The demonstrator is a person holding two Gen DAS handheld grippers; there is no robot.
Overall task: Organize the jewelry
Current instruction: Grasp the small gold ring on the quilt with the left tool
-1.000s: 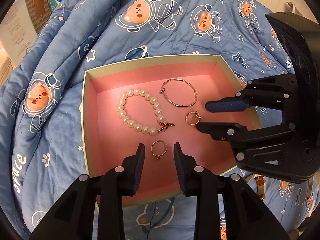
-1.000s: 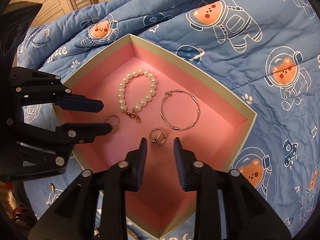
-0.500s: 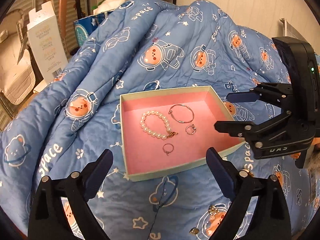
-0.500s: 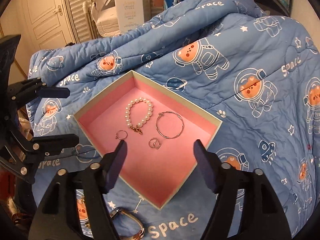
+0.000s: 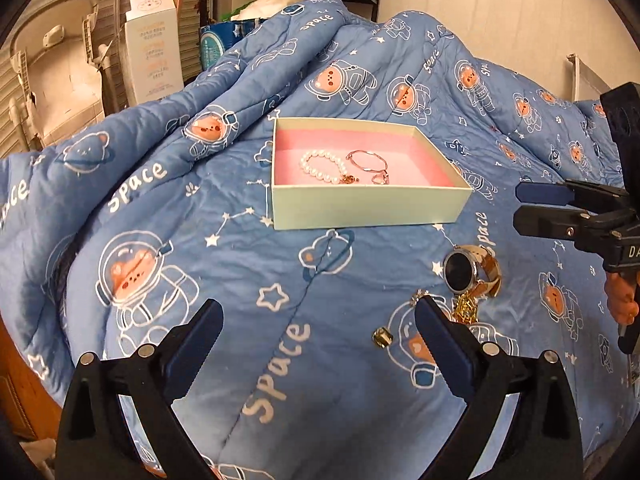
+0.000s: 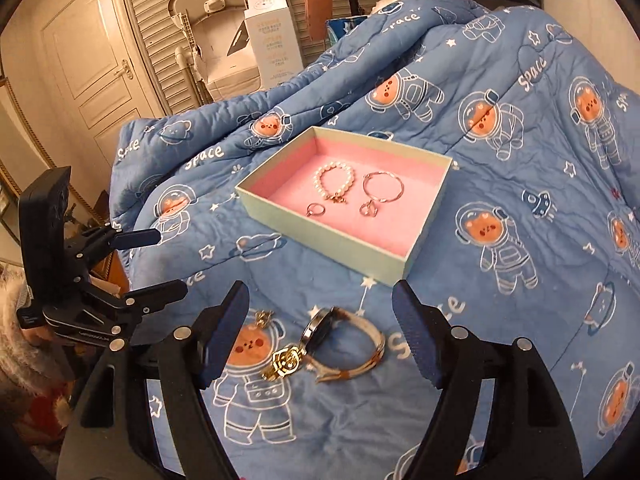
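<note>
Both tools wide open, empty: left tool [image 5: 316, 344], right tool [image 6: 320, 332]. Watch [image 6: 320, 330] on blanket [image 6: 520, 300], 6 o'clock from box [image 6: 320, 236]. Light, slippery glass face; floppy strap. Grab by strap.

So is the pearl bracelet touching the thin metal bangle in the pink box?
Apart. The right wrist view shows bare pink floor between the pearl bracelet and the bangle.

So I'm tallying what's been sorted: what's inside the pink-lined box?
Inside the box: a pearl bracelet, a thin bangle and two rings, all on the pink lining. The near wall hides a strip of the floor, so anything there cannot be seen.
</note>
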